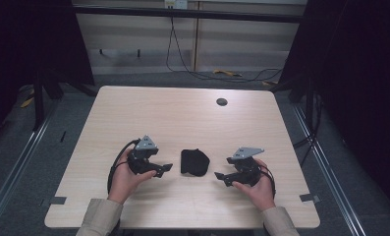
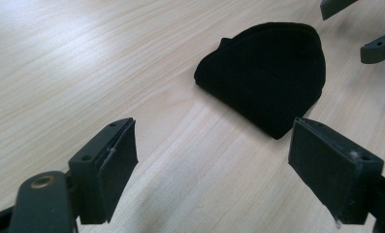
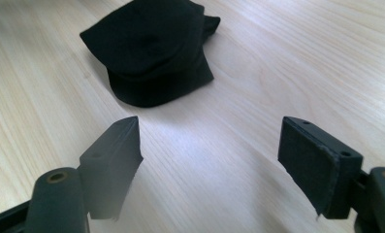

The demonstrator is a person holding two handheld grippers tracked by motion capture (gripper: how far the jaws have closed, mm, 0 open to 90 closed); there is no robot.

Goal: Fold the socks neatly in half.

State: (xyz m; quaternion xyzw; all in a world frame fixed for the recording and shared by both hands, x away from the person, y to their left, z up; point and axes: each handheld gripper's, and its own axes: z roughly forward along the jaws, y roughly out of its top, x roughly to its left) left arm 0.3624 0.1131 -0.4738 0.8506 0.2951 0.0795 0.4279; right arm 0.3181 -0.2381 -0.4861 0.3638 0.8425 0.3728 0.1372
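A folded black cloth point(image 1: 194, 162) lies flat on the light wooden table point(image 1: 182, 118), between the two hands. My left gripper point(image 1: 166, 170) rests just left of it, jaws pointing at the cloth point(image 2: 267, 73), open with nothing between them. My right gripper point(image 1: 223, 177) sits to the right of the cloth point(image 3: 153, 48), jaws pointing left, spread wide and empty. Neither gripper touches the cloth. In the left gripper view the right gripper's fingertips point(image 2: 379, 48) show at the top right corner.
A round cable hole point(image 1: 221, 102) sits near the table's far edge. Black frame posts point(image 1: 38, 98) stand at both sides and cables point(image 1: 182, 64) trail on the floor behind. Two tape marks point(image 1: 58, 200) lie near the front corners.
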